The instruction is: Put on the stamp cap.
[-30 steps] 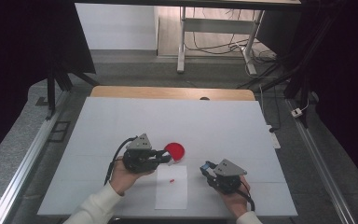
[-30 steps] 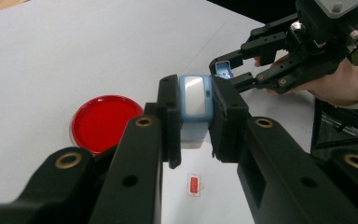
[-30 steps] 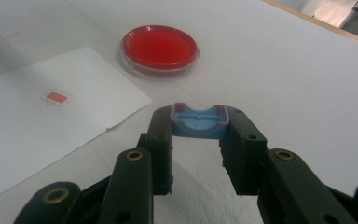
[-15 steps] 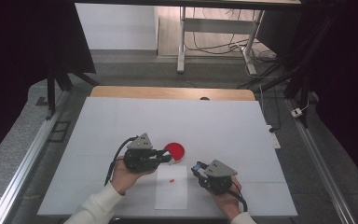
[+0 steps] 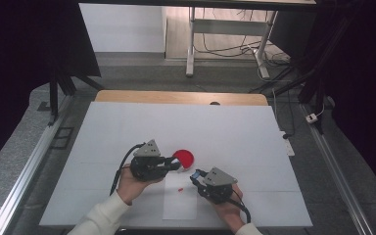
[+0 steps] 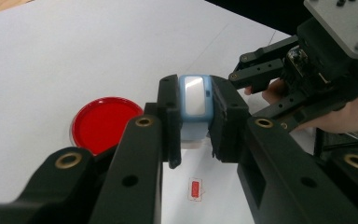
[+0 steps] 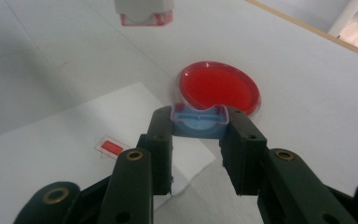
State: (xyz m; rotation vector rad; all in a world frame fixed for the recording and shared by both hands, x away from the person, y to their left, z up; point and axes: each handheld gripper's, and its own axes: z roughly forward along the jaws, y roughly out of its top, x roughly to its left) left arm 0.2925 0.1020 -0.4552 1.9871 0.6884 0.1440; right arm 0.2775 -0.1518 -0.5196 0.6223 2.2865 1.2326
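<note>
Right tongs (image 5: 194,174) shift leftward toward left tongs (image 5: 176,164) since earlier frame. You grip blue case (image 6: 195,105) in left tongs, blue lid (image 7: 199,122) in right, above bench (image 5: 225,132) near red dish (image 5: 184,156). Light, stiff, slippery plastic; hold flat sides.

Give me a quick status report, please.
Left gripper shut on blue case. Right gripper shut on blue lid. Red dish close by.

A round red shallow dish with a clear rim (image 5: 183,157) sits on the white desk (image 5: 225,132). Just beside it lies a white paper sheet (image 5: 179,203), bearing a small clear slide with a red label (image 5: 180,189). A wooden strip (image 5: 176,97) edges the desk's far side.
</note>
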